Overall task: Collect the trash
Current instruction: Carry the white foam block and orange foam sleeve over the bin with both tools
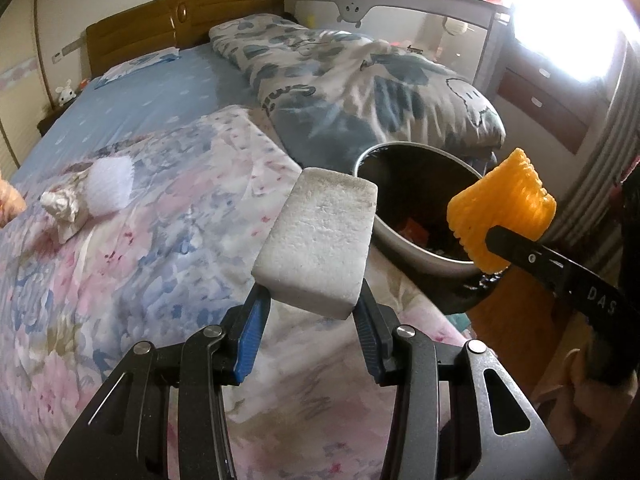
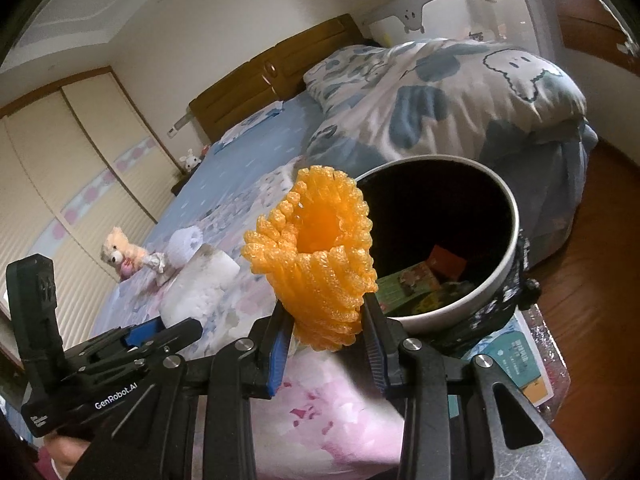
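Observation:
My left gripper [image 1: 314,300] is shut on a white foam block [image 1: 320,236], held over the floral quilt just left of the round trash bin [image 1: 384,224]. In the right wrist view that block [image 2: 196,292] shows at lower left. My right gripper [image 2: 326,320] is shut on an orange foam fruit net [image 2: 316,256], held in front of the bin's rim [image 2: 496,280]. The same net [image 1: 504,212] hangs over the bin's right edge in the left wrist view. Wrappers lie inside the bin. A white foam net [image 1: 110,188] and a crumpled tissue [image 1: 64,206] rest on the quilt.
The bed carries a floral quilt [image 1: 140,280], a blue sheet and a folded patterned duvet [image 1: 360,92] behind the bin. A small plush bear [image 2: 120,256] lies on the bed. A wooden headboard, a cot and wooden floor [image 2: 600,240] surround it.

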